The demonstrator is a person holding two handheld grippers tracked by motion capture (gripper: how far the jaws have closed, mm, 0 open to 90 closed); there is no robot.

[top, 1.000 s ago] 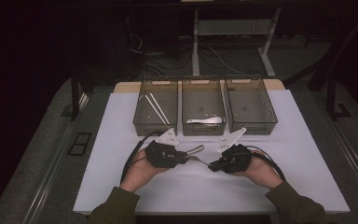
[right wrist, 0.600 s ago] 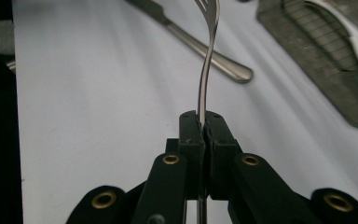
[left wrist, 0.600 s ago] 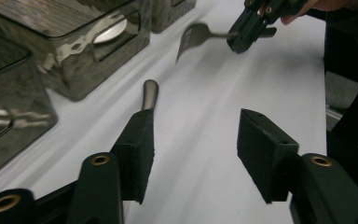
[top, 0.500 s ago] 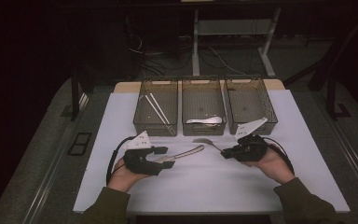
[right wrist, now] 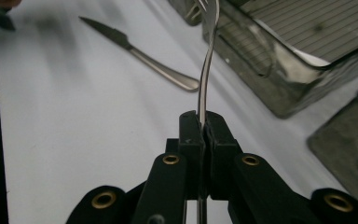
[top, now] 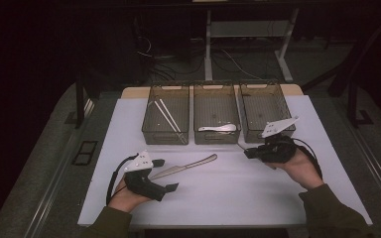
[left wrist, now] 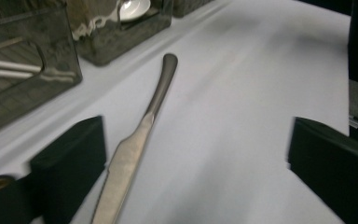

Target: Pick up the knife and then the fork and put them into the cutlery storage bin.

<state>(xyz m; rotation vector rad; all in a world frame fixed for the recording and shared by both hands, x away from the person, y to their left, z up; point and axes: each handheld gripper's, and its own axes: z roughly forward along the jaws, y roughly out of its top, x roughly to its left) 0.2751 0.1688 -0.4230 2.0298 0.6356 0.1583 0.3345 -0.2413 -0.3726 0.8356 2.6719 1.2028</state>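
Note:
A steel table knife lies flat on the white table, handle towards the bins. My left gripper stands open at its blade end. Its jaws have just been opening, and the blade lies between them, untouched. In the left gripper view the knife runs close by the left jaw of the gripper. My right gripper hovers in front of the right bin, shut on a fork. In the right gripper view the fork rises from the closed gripper, tines up.
Three clear bins stand in a row at the back. The left bin holds chopsticks, the middle bin a white spoon, and the right bin looks bare inside. A dark floor with cables surrounds the table.
The two grippers met mid-table; now they are apart. The left one let go of the knife, opened and drew back left. The right one moved right with the fork.

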